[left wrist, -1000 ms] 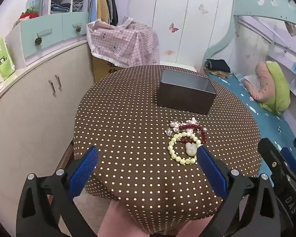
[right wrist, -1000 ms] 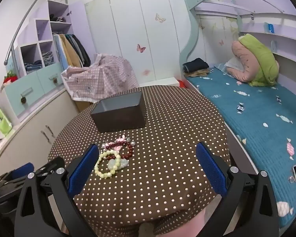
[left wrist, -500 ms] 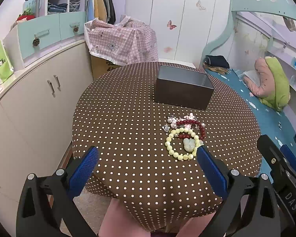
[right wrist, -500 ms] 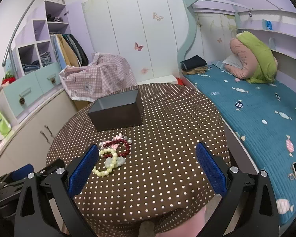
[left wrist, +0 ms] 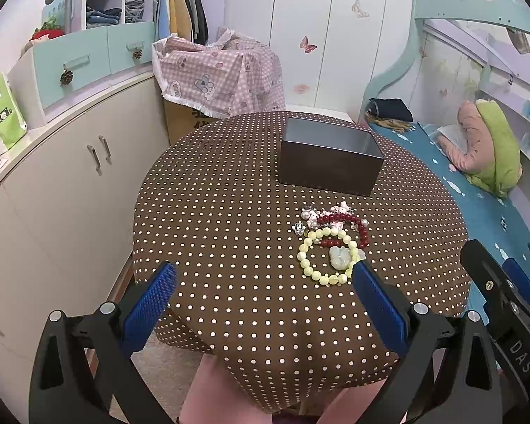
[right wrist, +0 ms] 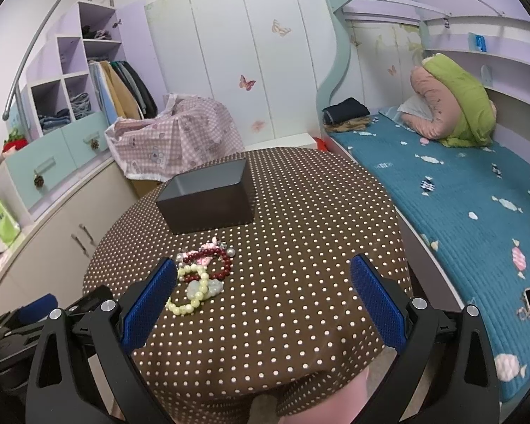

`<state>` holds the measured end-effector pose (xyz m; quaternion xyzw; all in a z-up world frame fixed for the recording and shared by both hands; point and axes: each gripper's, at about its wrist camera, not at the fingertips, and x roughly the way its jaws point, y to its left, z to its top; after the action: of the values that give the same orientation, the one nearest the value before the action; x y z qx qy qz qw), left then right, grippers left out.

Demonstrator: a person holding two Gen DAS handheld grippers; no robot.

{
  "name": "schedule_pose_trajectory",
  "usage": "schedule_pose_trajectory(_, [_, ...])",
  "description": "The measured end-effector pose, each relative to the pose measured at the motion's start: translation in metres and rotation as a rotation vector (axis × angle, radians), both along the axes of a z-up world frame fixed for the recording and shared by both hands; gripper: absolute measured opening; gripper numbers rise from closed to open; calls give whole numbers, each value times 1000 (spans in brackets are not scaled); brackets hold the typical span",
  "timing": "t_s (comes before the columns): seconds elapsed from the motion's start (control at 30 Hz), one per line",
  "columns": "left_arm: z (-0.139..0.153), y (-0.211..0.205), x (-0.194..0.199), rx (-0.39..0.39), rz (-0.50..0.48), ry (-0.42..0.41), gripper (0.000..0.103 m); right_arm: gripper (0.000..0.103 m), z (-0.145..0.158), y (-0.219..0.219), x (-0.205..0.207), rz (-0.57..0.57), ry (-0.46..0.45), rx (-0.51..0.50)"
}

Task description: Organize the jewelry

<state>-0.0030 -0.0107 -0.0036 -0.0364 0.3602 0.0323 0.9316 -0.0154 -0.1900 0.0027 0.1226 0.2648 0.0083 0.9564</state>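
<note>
- Two grippers: I see my left gripper (left wrist: 263, 284) and right gripper (right wrist: 263, 281) both spread wide, holding nothing.
- The bracelets (left wrist: 330, 242) lie heaped on the table (left wrist: 212, 212), just before the box (left wrist: 330, 160).
- Since a second ago, my views have shifted slightly; the bracelets stay put.

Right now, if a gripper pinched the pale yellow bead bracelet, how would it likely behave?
The yellow bracelet is a loop of separate round beads, so it would probably hang limp rather than hold its ring shape. Its smooth beads may slip between pads. It overlaps the red bracelet, so lifting might drag that along.
</note>
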Motion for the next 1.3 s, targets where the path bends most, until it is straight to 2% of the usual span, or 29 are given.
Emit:
schedule_pose_trajectory(0.3, [2,2,-3,-9,-20,-30,96,95,1,3,1,0,5,-1])
schedule_pose_trajectory(1.3, [0,0,4,-29,-71,-35,96,95,1,2,2,-10,-8,5])
